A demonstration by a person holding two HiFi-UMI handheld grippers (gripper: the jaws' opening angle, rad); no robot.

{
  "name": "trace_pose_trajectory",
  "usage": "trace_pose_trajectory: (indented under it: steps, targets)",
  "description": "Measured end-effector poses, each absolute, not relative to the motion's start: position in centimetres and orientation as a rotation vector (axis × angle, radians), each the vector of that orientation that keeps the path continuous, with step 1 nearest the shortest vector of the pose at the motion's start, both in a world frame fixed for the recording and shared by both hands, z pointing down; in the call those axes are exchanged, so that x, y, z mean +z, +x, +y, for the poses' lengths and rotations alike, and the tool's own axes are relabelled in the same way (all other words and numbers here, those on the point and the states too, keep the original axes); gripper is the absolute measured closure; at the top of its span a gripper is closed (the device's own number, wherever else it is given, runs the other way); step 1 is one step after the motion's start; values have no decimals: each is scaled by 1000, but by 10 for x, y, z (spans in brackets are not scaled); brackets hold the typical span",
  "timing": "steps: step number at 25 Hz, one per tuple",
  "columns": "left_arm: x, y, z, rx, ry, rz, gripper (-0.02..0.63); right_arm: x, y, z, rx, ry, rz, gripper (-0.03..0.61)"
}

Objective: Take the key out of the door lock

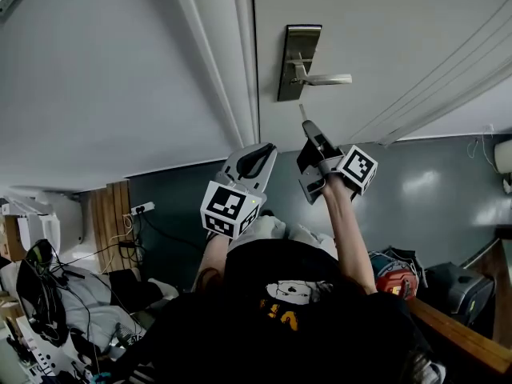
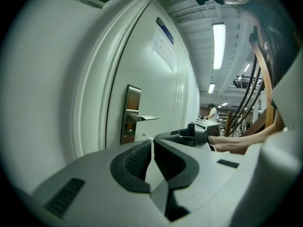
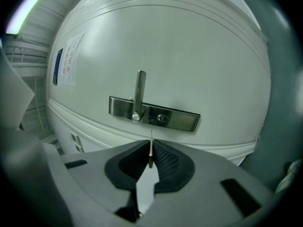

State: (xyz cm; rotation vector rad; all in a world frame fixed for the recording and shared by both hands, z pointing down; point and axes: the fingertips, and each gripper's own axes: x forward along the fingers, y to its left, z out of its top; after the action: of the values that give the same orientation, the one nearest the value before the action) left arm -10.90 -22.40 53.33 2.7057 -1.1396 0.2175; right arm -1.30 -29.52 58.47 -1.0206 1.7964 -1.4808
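Left tool [image 2: 152,143], jaws together, faces the door [image 2: 156,79].

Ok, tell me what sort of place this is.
Probably an indoor workshop or lab corridor: a white door with a steel lever-handle lock plate, long fluorescent ceiling lights, and tangled black cables and gear along the wall.

key [image 3: 151,149]: thin, edge-on | clear of lock [image 3: 162,118] | in right gripper [image 3: 150,144] jaws

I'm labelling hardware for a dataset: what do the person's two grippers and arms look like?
Both the left gripper and right gripper are grey shells with black ribbed pads lining the jaws. Each carries a white cube with black square markers. The shirt is black, the forearms bare.
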Motion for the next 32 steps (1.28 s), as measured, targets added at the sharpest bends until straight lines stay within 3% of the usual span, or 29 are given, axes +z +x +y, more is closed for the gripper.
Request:
trace_pose_trajectory:
  steps: [12,32]
  targets:
    - [538,-88,-217,244,2705,-1144,591,581,14,-254,-1458,-1022,1851,557]
    - [515,-49,-89,231,2682,-1311,591,556,57,-115,-1420,-913,1987,557]
